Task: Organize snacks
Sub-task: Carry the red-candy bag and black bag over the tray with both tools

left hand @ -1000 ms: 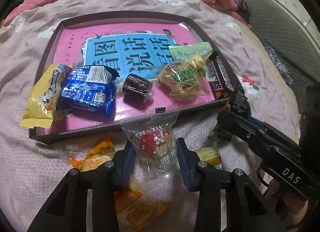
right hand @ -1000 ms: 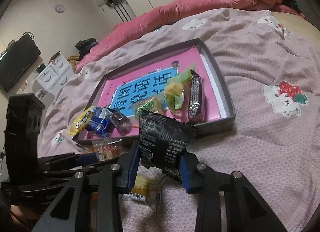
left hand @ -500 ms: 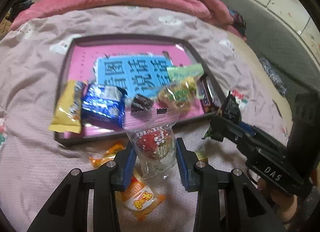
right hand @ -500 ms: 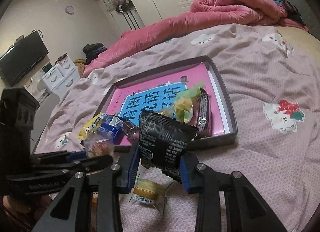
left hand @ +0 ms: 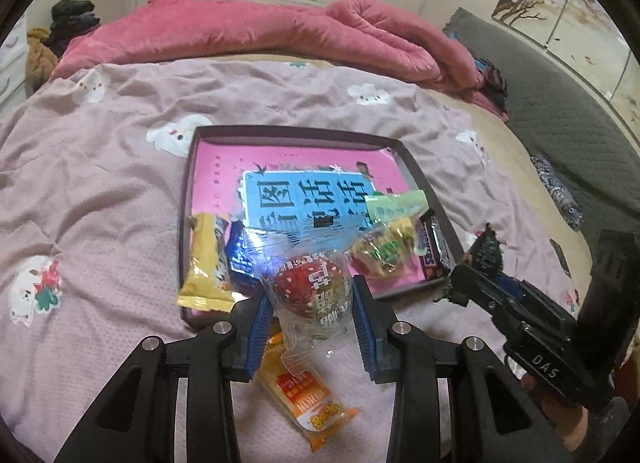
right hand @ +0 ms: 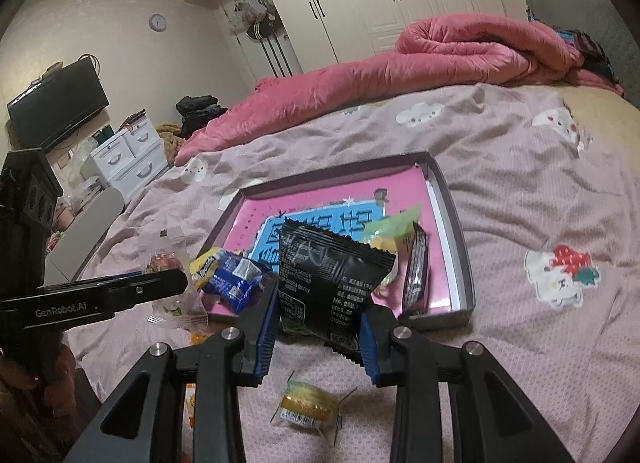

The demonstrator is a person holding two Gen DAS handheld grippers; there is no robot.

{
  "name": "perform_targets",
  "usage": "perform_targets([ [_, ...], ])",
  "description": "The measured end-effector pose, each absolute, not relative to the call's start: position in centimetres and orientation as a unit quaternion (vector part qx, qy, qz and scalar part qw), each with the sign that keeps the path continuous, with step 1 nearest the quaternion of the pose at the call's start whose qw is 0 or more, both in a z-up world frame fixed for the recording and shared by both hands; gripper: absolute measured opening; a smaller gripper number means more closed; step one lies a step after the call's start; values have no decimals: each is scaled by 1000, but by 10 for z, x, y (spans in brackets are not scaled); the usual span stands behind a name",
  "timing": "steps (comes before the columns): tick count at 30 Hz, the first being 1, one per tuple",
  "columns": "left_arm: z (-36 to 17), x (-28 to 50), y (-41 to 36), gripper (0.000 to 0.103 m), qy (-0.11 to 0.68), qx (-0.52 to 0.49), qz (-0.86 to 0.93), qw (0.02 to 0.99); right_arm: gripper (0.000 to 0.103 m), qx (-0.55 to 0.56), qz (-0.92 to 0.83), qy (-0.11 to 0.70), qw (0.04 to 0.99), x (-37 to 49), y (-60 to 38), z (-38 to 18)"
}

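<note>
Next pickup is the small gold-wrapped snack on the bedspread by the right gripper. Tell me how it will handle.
The gold-wrapped snack is small with a clear crinkly wrapper, so probably light and a bit slippery. Its round body may roll or skid on the bedspread if nudged. The thin wrapper ends look floppy; better to grip the body.

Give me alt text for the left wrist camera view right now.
The left gripper holds a clear snack packet with a red ball above a pink bedspread. Behind it, a shallow tray holds several snacks; an orange packet lies below.
</note>
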State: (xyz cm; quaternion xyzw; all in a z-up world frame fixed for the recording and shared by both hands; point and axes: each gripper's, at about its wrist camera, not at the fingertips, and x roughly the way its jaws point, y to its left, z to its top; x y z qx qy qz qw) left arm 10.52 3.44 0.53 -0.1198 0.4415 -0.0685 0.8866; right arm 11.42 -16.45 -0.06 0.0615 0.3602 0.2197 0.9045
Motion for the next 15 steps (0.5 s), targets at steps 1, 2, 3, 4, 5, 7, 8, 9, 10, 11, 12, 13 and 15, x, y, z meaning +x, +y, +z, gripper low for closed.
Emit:
perform_targets([
  [1, 7, 106, 35, 39, 440, -121, -67, 887, 36, 61, 221, 357, 906, 115, -164, 2],
  [2, 8, 106, 36, 39, 439, -121, -67, 888, 36, 61, 220, 356, 906, 116, -164, 3],
  [3, 9, 107, 37, 39, 437, -121, -66, 889, 36, 60, 219, 355, 907, 117, -164, 4],
  [4, 10, 108, 37, 39, 435, -120, -66, 890, 36, 60, 218, 354, 908, 118, -164, 5],
  [5, 11, 108, 37, 39, 433, -119, -65, 891, 36, 61, 217, 353, 908, 118, -164, 6],
  [7, 12, 109, 36, 39, 432, -118, -66, 892, 36, 60, 217, 350, 909, 119, -164, 8],
  [8, 13, 110, 35, 39, 432, -119, -66, 892, 36, 57, 216, 349, 910, 120, -163, 9],
  [9, 13, 110, 35, 39, 431, -121, -68, 891, 36, 56, 215, 347, 911, 121, -163, 10],
  [10, 14, 110, 35, 39, 431, -122, -69, 892, 36, 58, 215, 347, 911, 122, -163, 11],
  [11, 14, 111, 35, 39, 430, -121, -69, 892, 36, 59, 215, 346, 911, 122, -164, 12],
  [12, 14, 112, 34, 39, 430, -120, -68, 892, 36, 58, 212, 345, 912, 123, -164, 12],
  [13, 14, 113, 34, 39, 429, -121, -69, 892, 36, 59, 212, 345, 913, 124, -164, 13],
  [15, 14, 115, 33, 39, 428, -123, -70, 892, 36, 61, 211, 343, 913, 126, -165, 15],
])
